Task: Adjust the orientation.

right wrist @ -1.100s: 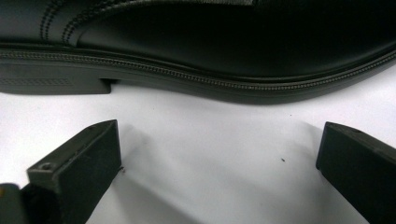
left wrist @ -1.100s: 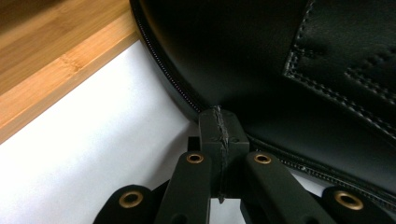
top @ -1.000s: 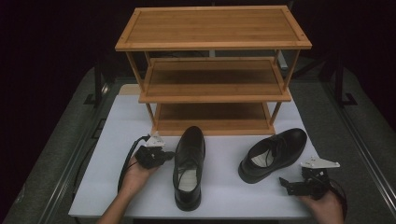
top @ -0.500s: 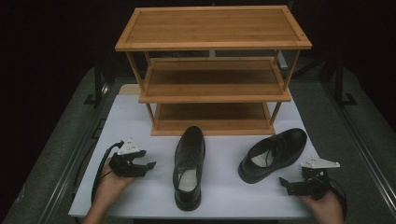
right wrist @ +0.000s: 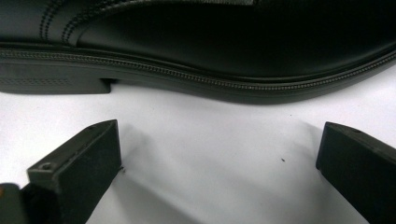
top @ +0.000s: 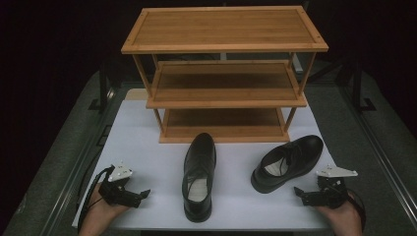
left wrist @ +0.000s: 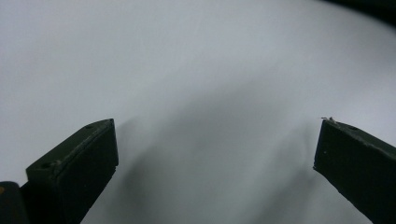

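Legible markings: none. No text, label, brand, number or sign can be read on any item in view. The pale insoles of the two black shoes, left shoe (top: 199, 177) and right shoe (top: 287, 162), carry no readable print at this size. The side and sole edge of the right shoe in the right gripper view show stitching only, with no lettering.

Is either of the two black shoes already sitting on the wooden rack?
No, both the left shoe and the right shoe stand on the white table in front of the rack.
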A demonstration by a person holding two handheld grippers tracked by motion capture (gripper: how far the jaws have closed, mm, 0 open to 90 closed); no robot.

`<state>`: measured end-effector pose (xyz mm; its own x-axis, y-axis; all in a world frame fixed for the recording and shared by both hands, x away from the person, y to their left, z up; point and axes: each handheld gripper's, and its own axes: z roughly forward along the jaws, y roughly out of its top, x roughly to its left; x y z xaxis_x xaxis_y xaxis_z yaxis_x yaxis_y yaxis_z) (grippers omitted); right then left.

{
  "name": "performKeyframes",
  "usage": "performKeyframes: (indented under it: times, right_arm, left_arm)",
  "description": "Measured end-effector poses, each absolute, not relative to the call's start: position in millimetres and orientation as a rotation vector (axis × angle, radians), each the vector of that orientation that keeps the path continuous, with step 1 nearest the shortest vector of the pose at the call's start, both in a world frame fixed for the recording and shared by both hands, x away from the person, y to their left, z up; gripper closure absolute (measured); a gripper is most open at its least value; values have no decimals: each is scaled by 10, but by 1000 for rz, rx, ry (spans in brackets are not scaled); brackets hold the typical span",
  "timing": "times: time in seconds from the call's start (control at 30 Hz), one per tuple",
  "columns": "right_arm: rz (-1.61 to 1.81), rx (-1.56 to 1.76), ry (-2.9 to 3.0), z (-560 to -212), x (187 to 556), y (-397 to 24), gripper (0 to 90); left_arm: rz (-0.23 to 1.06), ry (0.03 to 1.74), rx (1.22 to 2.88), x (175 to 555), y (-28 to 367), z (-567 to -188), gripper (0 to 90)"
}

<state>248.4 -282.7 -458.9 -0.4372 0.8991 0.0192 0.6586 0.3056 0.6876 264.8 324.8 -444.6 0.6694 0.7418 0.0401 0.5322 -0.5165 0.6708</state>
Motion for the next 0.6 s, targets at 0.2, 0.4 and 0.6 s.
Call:
performKeyframes:
  times: [0.2, 0.4, 0.6]
  right_arm:
    - [920, 1377, 2200, -4554, 2450, -2870, 161]
    - [968, 1371, 2160, -4442, 2388, -2956, 542]
    - [1010, 1428, 2156, -4338, 2415, -3025, 799]
  left_arm:
    - [409, 977, 2221, 2645, 3286, -4507, 0]
    - [412, 976, 2217, 2639, 3286, -4511, 0]
    - [414, 973, 2221, 2638, 3285, -4510, 0]
